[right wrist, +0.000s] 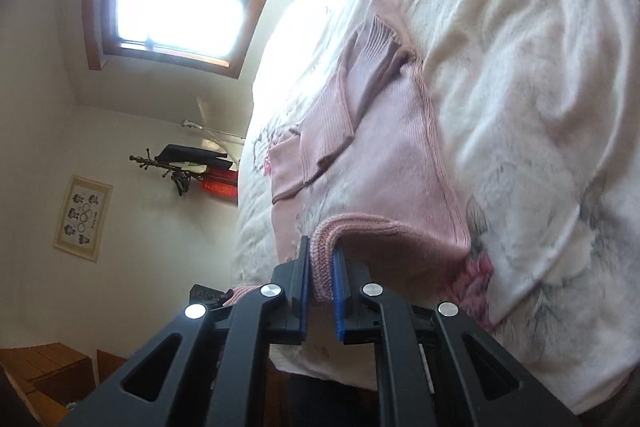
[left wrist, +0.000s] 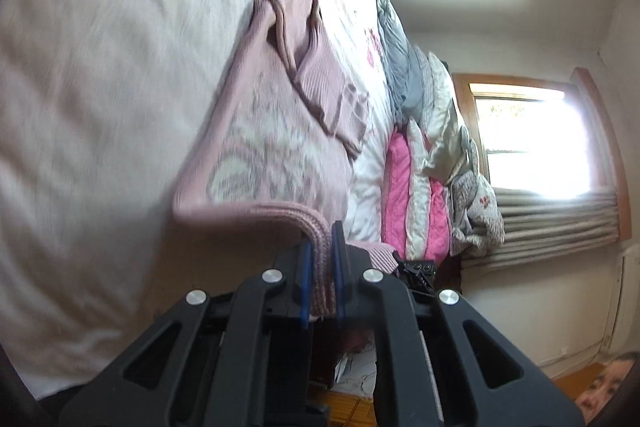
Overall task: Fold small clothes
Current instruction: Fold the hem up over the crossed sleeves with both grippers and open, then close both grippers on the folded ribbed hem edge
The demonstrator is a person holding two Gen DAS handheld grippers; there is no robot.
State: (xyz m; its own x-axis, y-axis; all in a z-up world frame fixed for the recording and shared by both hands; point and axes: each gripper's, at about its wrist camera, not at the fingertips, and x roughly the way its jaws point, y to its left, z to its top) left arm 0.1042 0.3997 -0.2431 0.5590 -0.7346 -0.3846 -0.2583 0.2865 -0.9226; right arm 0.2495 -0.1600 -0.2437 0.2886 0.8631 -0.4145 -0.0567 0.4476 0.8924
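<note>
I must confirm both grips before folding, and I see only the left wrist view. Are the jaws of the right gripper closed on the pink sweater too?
Observer: Yes. The right gripper is shut on the ribbed hem of the pink sweater.
Operator: What lies beyond it on that side?
Observer: A coat stand with dark clothes, against the wall.
Operator: Anything else on that wall?
Observer: A framed picture, nearer the camera than the stand.
</note>
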